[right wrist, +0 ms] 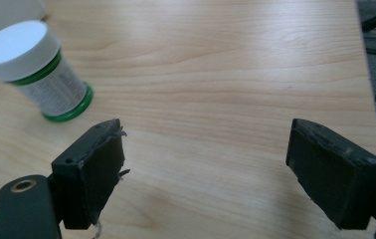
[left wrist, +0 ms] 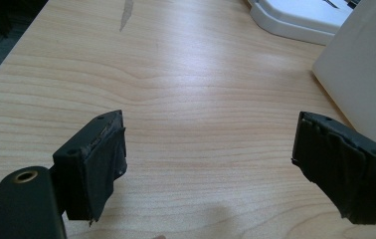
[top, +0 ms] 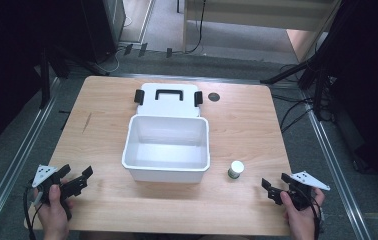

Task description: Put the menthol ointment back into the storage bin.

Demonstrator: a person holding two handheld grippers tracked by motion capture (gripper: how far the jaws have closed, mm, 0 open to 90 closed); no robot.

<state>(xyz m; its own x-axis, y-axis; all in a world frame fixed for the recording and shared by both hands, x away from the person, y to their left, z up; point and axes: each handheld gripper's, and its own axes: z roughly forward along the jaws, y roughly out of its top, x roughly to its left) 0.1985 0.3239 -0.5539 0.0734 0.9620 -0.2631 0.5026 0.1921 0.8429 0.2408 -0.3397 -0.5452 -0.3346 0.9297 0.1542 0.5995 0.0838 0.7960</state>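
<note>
An open white plastic box stands in the middle of the wooden table, its lid with a black handle folded back behind it. A small white-capped jar with a green band stands upright to the box's right, and shows at upper left in the right gripper view. My left gripper is held at the table's near left corner, open and empty. At the near right corner my right gripper is open too, nothing between its jaws, the jar a short way ahead and left of it.
The wooden table has a dark round hole near its back edge, right of the lid. The box's wall and lid corner rise at the right in the left gripper view. Cables and stand legs lie on the floor around.
</note>
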